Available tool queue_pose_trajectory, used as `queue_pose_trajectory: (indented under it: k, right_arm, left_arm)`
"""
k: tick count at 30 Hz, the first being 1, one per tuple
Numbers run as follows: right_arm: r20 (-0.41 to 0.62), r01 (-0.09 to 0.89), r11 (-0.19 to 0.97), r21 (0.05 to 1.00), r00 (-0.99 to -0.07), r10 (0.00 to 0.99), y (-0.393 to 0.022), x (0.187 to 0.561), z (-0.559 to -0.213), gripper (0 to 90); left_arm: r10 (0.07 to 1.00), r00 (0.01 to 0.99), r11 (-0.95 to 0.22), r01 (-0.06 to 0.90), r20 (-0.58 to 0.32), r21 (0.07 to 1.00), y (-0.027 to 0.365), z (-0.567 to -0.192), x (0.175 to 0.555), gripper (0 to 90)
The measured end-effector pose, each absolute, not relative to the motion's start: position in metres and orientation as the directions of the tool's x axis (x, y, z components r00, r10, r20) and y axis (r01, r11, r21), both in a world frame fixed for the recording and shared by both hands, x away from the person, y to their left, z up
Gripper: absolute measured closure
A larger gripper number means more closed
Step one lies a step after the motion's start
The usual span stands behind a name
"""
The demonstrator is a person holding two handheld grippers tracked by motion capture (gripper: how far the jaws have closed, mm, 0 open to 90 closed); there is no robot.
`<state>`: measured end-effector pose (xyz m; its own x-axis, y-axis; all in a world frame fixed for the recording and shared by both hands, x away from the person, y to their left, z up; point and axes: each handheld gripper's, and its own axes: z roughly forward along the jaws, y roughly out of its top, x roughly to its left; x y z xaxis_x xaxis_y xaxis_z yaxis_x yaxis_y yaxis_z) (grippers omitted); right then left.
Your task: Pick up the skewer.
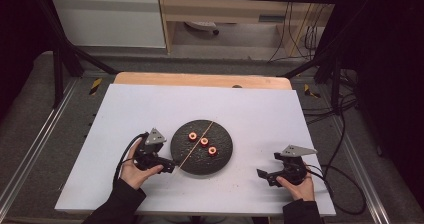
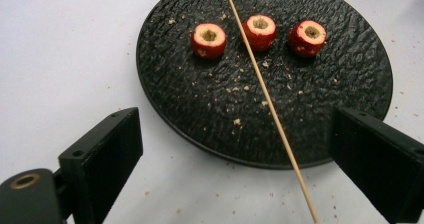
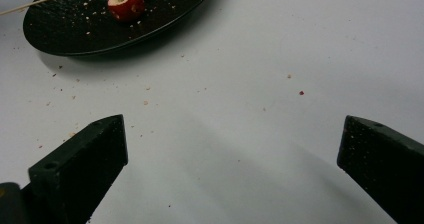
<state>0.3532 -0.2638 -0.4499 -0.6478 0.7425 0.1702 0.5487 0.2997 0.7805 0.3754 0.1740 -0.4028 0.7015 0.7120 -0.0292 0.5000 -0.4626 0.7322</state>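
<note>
Wooden skewer (image 2: 270, 104) lies diagonal across plate (image 2: 175, 99), near end betw wide-open left gripper (image 2: 250, 159); right gripper (image 3: 232, 154) wide-open, empty.

Three cored red fruits (image 2: 209, 40), one skewer (image 2: 270, 104), one black plate (image 2: 350, 84).

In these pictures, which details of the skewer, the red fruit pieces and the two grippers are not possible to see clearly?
- Thin wooden skewer: both ends are cut off by the edges in the left gripper view.
- Three red hollowed fruit pieces: too small in the high view to tell the kind of fruit.
- Round black textured plate: its far side is cut off by the top edge in the right gripper view.
- Right gripper: the bottom edge cuts off its jaws.
</note>
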Motion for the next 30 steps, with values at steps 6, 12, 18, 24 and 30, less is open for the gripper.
queue_pose_trajectory:
  k: [6,12,18,24,30]
  right_arm:
    - [0.168,0.548,0.302,0.78,-0.649,0.742,-0.264,0.353,-0.45,0.5]
    - [0.164,0.546,0.305,0.78,-0.65,0.742,-0.263,0.354,-0.451,0.5]
    - [0.167,0.547,0.303,0.78,-0.65,0.742,-0.263,0.354,-0.451,0.6]
    - [0.172,0.553,0.305,0.776,-0.649,0.741,-0.263,0.354,-0.451,0.5]
    - [0.176,0.558,0.303,0.773,-0.647,0.742,-0.262,0.354,-0.451,0.6]
  left_arm:
    - [0.721,0.692,-0.474,0.52,-0.025,0.711,0.162,-0.404,0.383,10.2]
    - [0.715,0.699,-0.501,0.525,-0.014,0.688,0.148,-0.406,0.388,17.4]
    - [0.712,0.702,-0.522,0.532,-0.002,0.666,0.134,-0.408,0.392,27.1]
    - [0.716,0.698,-0.534,0.552,-0.005,0.641,0.125,-0.413,0.397,39.5]
    - [0.717,0.697,-0.542,0.575,-0.02,0.613,0.122,-0.418,0.401,56.4]
